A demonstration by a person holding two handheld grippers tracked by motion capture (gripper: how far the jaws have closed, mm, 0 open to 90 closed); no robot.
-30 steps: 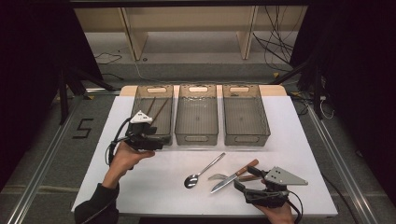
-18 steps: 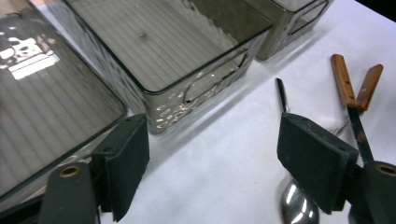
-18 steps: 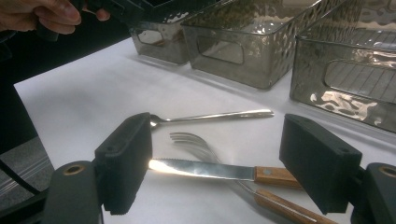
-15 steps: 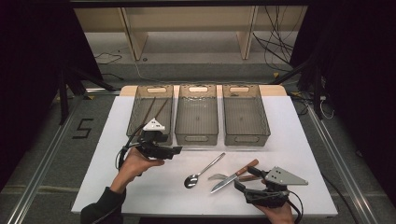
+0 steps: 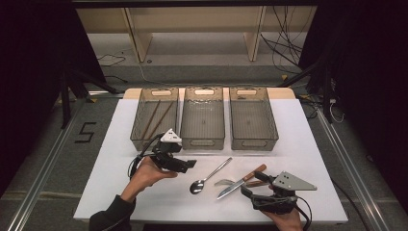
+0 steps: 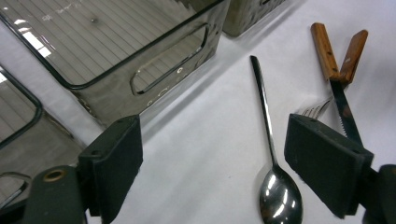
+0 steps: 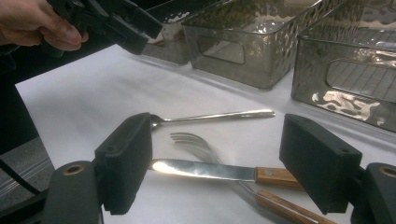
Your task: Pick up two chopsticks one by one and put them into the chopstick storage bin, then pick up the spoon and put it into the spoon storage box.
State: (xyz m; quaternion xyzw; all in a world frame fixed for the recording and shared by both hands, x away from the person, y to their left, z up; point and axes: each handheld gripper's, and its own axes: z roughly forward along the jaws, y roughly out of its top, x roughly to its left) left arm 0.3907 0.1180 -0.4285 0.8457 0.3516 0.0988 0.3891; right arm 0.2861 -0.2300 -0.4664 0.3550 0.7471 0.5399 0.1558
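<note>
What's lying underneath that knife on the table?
A fork lies under the knife, crossing it. Its tines poke out beyond the blade and its wooden handle shows nearer the camera. The stretch of the fork's neck directly beneath the blade is covered.

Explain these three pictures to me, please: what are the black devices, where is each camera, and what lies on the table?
A person holds one two-jaw tool in each hand: the left tool and the right tool. The high view looks down from above; the other two cameras ride on the tools, looking along their black jaws. On the white table lie a spoon, a wooden-handled knife and a fork, before three clear bins; the left bin holds chopsticks. The left tool's jaws have just been opening. Both tools are open and hold nothing.
</note>
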